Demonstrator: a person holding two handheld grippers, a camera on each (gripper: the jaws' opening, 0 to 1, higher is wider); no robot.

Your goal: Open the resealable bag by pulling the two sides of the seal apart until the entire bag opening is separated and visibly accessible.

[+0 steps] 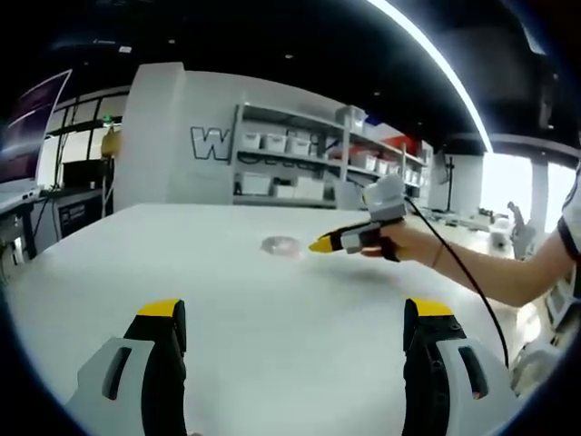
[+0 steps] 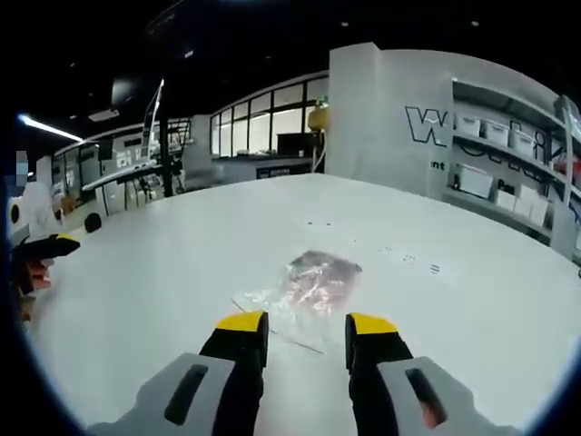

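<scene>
my right gripper point(image 2: 306, 329) hangs low over the white table point(image 2: 472, 309), its yellow-tipped jaws spread with a modest gap and nothing between them. the resealable bag point(image 2: 304, 289) lies flat on the table just ahead of those tips, its near clear edge reaching into the gap as i see it; i cannot tell whether the jaws touch the plastic. the bag's far half shows a pinkish-brown patch, contents unclear. whether the seal is parted i cannot tell.

my left gripper point(image 1: 296, 325) has its jaws spread wide, well apart, holding nothing, above bare table point(image 1: 182, 263). far ahead of it, in the left gripper view, the bag point(image 1: 280, 245) is a small pale patch, and the right gripper point(image 1: 320, 243) sits just to its right, held by a hand point(image 1: 408, 243) with a black cable trailing back.

beyond the table stand grey shelves point(image 1: 300, 168) of white bins. at the left edge of the right gripper view, the left gripper's tip point(image 2: 45, 247) shows, well away from the bag.
</scene>
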